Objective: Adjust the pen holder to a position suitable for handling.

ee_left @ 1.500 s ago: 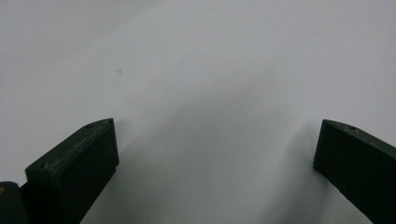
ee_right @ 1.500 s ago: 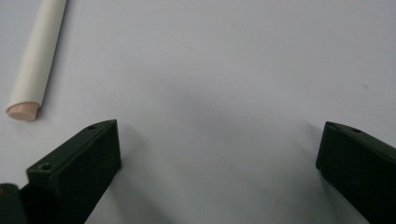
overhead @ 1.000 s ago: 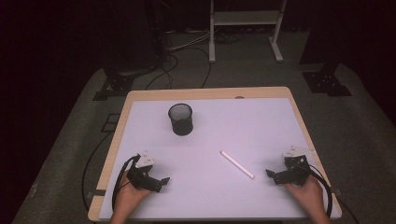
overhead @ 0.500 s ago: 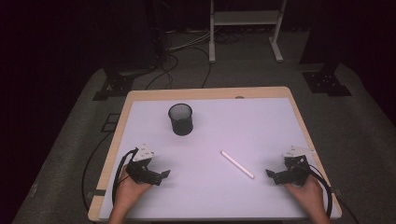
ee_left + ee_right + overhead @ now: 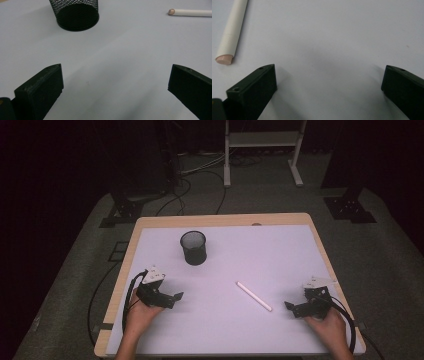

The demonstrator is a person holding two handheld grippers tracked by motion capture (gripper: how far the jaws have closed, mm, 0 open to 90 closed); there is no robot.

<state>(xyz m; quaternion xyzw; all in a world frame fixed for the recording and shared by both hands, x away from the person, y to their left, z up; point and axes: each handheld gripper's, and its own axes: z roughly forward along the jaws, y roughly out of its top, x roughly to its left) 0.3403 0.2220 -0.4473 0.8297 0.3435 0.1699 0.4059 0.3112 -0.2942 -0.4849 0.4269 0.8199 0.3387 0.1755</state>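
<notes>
High view: approach step, both grippers' jaws wide and empty, white pen (image 5: 254, 296) flat on bench at 10 o'clock of right gripper (image 5: 293, 308); next, straddle it, then mesh cup (image 5: 193, 247).

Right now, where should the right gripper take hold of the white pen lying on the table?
Grip the slim white plastic pen at mid-shaft, from above, jaws across its width. It lies flat and diagonal on the white table, so only its narrow sides offer purchase. The right gripper is open near its closer end.
</notes>
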